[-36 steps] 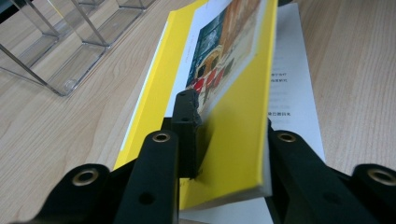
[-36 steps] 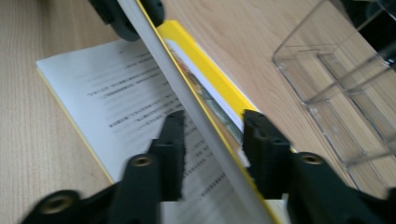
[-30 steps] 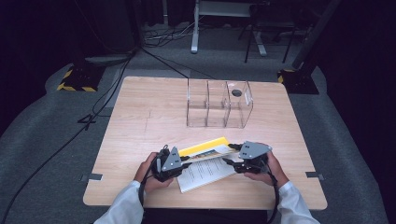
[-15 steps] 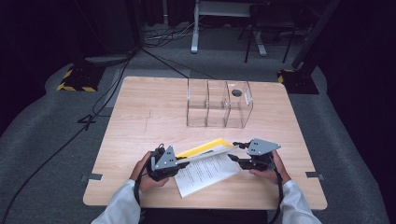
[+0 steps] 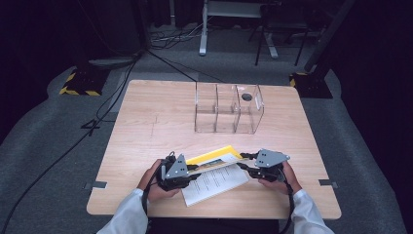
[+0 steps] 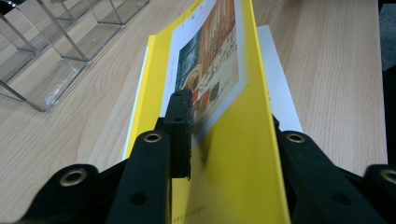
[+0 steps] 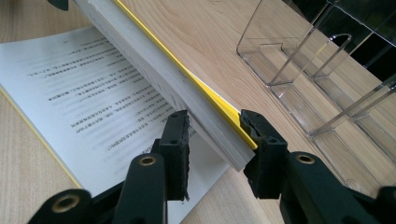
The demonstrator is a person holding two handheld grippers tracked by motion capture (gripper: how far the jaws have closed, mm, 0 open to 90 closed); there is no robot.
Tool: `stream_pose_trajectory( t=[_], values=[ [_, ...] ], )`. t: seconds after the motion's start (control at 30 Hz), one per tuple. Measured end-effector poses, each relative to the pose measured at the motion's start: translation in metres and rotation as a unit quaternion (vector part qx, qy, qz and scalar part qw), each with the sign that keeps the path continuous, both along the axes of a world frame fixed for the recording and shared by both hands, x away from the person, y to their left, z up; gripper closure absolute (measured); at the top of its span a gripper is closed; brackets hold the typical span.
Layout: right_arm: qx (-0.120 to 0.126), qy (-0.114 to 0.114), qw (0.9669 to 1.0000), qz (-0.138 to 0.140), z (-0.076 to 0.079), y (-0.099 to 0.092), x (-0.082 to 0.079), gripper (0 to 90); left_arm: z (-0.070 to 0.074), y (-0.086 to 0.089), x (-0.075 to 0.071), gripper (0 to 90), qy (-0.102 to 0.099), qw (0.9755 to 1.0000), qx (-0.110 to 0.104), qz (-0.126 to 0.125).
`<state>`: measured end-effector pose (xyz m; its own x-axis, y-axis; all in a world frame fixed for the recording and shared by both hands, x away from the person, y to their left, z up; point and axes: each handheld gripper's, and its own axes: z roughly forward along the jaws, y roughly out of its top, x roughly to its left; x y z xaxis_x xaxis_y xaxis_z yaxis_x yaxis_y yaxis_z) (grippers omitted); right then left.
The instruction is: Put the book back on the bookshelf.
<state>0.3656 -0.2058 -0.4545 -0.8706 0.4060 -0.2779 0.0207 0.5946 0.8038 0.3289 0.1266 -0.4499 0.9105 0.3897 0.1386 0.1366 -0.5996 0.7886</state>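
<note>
- scene: wooden surface (image 5: 146, 126) seen from above. yellow-covered book (image 5: 214, 157) lies near the front edge, between my two hands, part open. clear acrylic organizer (image 5: 228, 109) w/ three compartments stands farther back, well apart from the book.
- book: one white text page (image 5: 214, 183) lies flat toward me; the rest of the block and the yellow cover are tilted up off it. in the right gripper view the page block (image 7: 177, 88) shows as a thick white edge w/ the yellow cover behind.
- left gripper (image 5: 192, 171): at the book's left end. left gripper view shows the yellow cover (image 6: 243, 154) between the jaws, one pad on the cover picture; jaws have just been opening a bit, so i can't tell if it's a firm pinch.
- right gripper (image 5: 243, 163): at the book's right end. jaws straddle the page block and have just been closing, but a gap shows at one pad; spread, not yet pinching.
- risk, my guess: w/ the left loosening before the right clamps, the raised half could flop shut or slide on the surface.
- risk 2: closing on the block's corner only may bend pages or let them fan out.
</note>
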Motion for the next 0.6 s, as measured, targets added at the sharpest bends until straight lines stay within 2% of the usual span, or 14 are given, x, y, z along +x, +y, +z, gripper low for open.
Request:
stream_pose_trajectory(
  t=[0.23,0.3,0.37,0.4,0.43,0.5,0.57,0.6],
  values=[
    [-0.008,-0.008,0.9997,0.020,0.004,0.003,-0.007,70.4,0.006,0.001,-0.003,77.5,-0.020,0.9997,0.018,0.001],
    [0.002,-0.005,0.9995,0.032,0.006,0.002,-0.011,70.7,0.008,0.006,-0.003,79.6,-0.016,0.9996,0.016,-0.015],
    [0.009,-0.005,0.9993,0.035,0.007,0.002,-0.010,69.0,0.007,0.009,-0.002,80.1,-0.011,0.9997,0.010,-0.021],
    [0.013,-0.004,0.9993,0.036,0.007,0.002,-0.010,66.9,0.008,0.010,-0.002,80.5,-0.012,0.9996,0.010,-0.023],
    [0.021,0.003,0.9992,0.035,0.007,0.002,-0.008,61.0,0.008,0.011,-0.001,80.7,-0.011,0.9997,0.006,-0.022],
    [0.028,0.021,0.9987,0.037,0.004,0.002,-0.002,52.7,0.008,0.013,0.000,80.8,-0.003,0.9997,-0.006,-0.022],
    [0.026,0.030,0.9990,0.022,-0.001,0.005,0.004,45.8,0.008,0.015,0.002,80.9,0.001,0.9996,-0.011,-0.025],
    [0.029,0.038,0.9986,0.023,-0.003,0.007,0.008,47.3,0.008,0.015,0.003,80.9,0.001,0.9996,-0.011,-0.027]
  ],
)
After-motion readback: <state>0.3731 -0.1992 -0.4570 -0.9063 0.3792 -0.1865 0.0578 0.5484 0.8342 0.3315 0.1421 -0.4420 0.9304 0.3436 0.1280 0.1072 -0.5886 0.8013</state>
